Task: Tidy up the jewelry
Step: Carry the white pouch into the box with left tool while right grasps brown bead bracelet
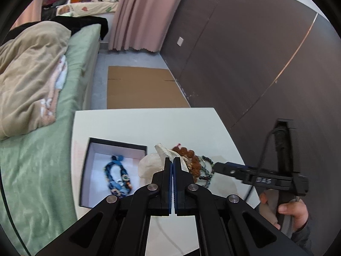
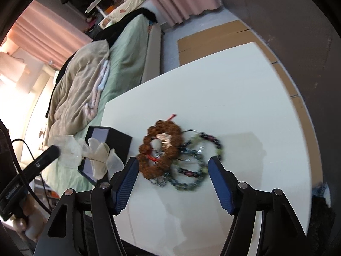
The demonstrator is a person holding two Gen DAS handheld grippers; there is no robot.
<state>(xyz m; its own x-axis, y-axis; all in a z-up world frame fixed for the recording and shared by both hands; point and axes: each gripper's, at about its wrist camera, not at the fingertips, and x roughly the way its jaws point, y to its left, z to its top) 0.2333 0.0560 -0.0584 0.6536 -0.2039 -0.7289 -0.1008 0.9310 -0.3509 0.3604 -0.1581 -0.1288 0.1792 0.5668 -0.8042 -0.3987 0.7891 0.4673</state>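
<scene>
My left gripper is shut on a sheer cream pouch, which hangs from its tip above the table; the same pouch shows in the right wrist view. An open black box with a white lining holds a blue beaded piece. A brown bead bracelet and dark and green bead bracelets lie in a pile on the white table. My right gripper is open, with its blue pads on either side of the pile and not touching it.
A bed with a green sheet and a beige blanket runs along the table's left side. Flat cardboard lies on the floor beyond the table. A dark wall stands to the right. A hand holds the right gripper.
</scene>
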